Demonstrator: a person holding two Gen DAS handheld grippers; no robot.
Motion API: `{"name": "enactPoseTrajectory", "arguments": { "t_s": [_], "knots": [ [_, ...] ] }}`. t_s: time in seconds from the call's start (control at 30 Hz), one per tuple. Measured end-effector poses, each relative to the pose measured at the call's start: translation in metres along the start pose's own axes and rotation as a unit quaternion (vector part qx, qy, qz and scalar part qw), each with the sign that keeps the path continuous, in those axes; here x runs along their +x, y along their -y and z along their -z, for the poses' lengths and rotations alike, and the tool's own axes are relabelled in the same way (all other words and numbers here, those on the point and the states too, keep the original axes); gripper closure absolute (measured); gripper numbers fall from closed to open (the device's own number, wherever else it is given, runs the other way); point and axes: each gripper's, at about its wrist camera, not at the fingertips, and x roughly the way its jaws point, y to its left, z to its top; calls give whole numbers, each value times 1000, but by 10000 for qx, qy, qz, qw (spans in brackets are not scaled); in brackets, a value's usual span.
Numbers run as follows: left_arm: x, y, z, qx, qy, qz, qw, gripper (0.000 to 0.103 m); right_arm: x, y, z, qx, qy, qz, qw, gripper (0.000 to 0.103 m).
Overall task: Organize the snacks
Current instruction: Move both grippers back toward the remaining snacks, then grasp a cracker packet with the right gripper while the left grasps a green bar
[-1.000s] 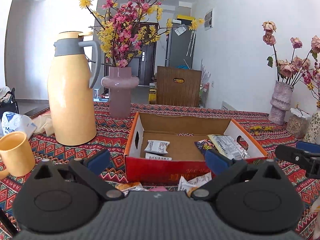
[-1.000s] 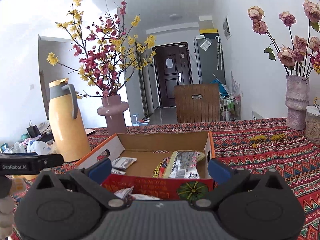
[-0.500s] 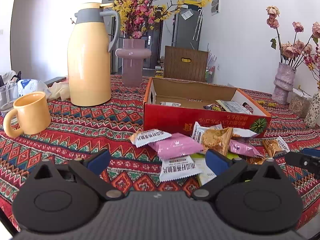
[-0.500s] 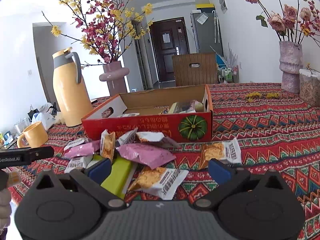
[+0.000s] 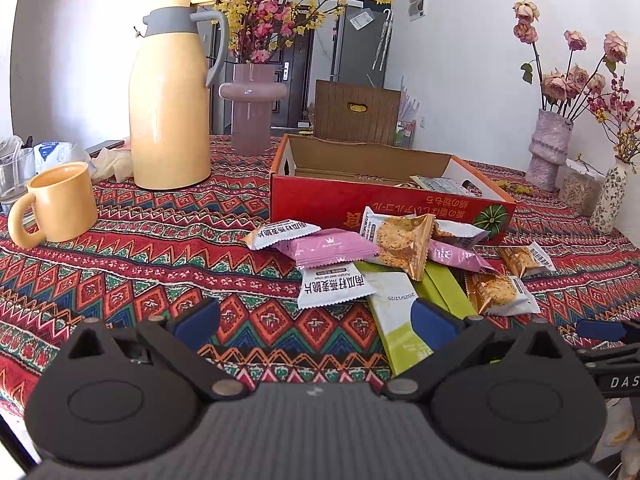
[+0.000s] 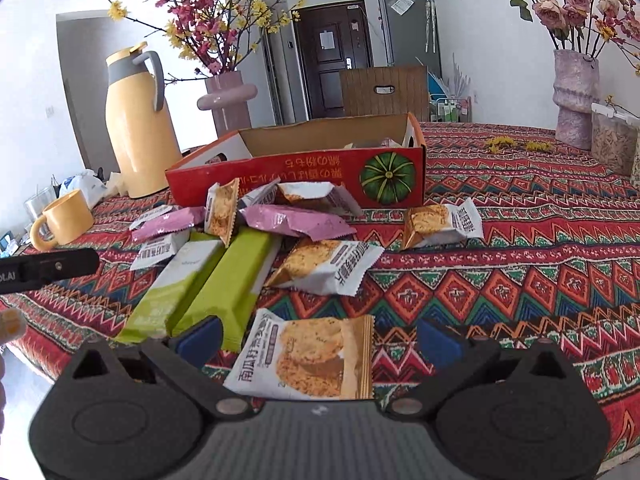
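1. Both grippers have drawn back from the red cardboard box point(image 5: 384, 204) and come lower, so the loose snack pile in front of it, barely seen a second ago, now fills the near table point(image 5: 140, 264).
2. The left gripper point(image 5: 316, 320) hangs over the patterned cloth with its blue-padded fingers point(image 5: 198, 320) spread wide and nothing between them; its right finger sits over the end of a white-and-green bar point(image 5: 396, 312).
3. The right gripper point(image 6: 320, 340) is equally wide open and empty, and a cracker packet point(image 6: 308, 356) lies on the cloth between its fingers, close to the gripper body.
4. The snacks lie in a heap just in front of the box: a pink packet point(image 5: 332, 248), a white packet with dark print point(image 5: 336, 286), a tilted cracker packet point(image 5: 400, 240) leaning on the others, and two green bars point(image 6: 224, 280) lying side by side and pointing toward the right gripper.
5. One cracker packet point(image 6: 440, 222) lies apart, to the right of the heap.
6. The box stands open-topped, with a few packets visible inside near its right end.
7. Behind and left of the box stand a tall yellow thermos jug point(image 5: 170, 100) and a pink vase point(image 5: 252, 108) of blossom branches; a yellow mug point(image 5: 60, 204) sits nearer the left table edge.
8. A second vase with dried roses point(image 6: 576, 96) stands at the far right.
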Motion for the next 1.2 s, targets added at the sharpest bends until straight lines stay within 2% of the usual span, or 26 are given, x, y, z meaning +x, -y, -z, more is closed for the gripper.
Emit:
{"name": "enactPoseTrajectory", "arguments": {
  "t_s": [0.23,0.37,0.77,0.83,0.87,0.9,1.13,1.2],
  "knots": [
    [-8,-2,5,-55,-16,-37,10000,0,11,-11,9,-104,-264,354,9990,0],
    [-8,-4,7,-86,-56,-49,9999,0,17,-22,13,-338,-277,648,9969,0],
    [-11,-8,11,-170,-117,-57,9998,0,17,-22,13,-257,-255,698,9969,0],
    [-12,-8,11,-160,-103,-46,9998,0,15,-24,14,-277,-174,702,9970,11],
    [-12,-9,11,-158,-103,-51,9998,0,14,-25,14,-304,-132,653,9973,21],
    [-12,-9,11,-163,-106,-56,9998,0,13,-26,13,-328,-105,624,9975,27],
    [-11,-9,11,-172,-137,-65,9997,0,8,-33,17,-662,71,599,9960,35],
    [-11,-9,11,-167,-137,-63,9997,0,6,-33,17,-686,92,514,9963,43]
  ]
}}
